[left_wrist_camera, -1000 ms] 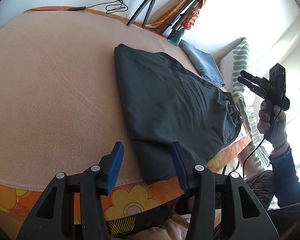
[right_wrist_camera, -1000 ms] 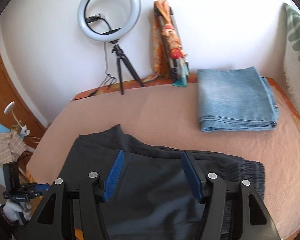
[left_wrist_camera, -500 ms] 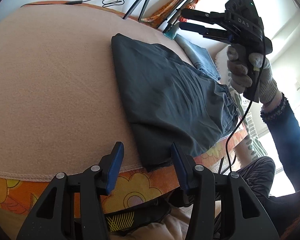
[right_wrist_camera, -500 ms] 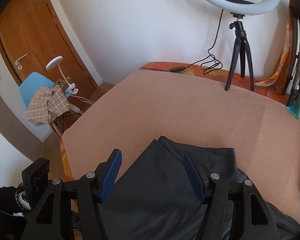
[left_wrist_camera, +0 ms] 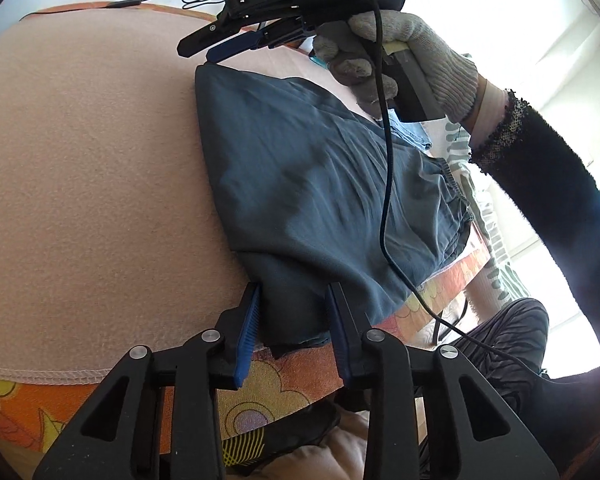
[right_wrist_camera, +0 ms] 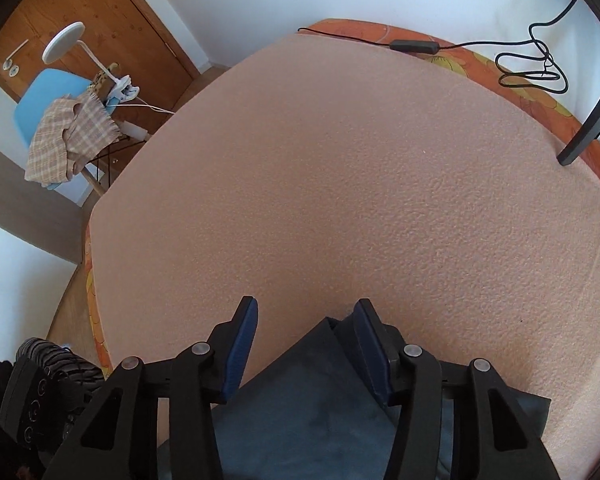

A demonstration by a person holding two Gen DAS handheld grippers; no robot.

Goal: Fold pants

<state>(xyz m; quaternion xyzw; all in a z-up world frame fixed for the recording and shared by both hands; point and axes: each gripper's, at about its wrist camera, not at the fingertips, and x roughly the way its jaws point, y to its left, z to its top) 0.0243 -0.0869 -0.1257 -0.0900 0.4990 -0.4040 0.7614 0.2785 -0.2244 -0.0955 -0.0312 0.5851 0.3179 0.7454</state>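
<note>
We cannot tell whether either tool's blue pads press cloth. The dark grey-blue folded pants point(left_wrist_camera: 320, 184) lie creased on the nubbly peach fleece blanket point(left_wrist_camera: 91, 168). The left gripper point(left_wrist_camera: 293, 312), jaws just narrowed, straddles the near hem corner. The right gripper point(right_wrist_camera: 306, 340), also just narrowed, straddles the far corner; its glove point(left_wrist_camera: 400, 52) hides the pale denim behind.
</note>
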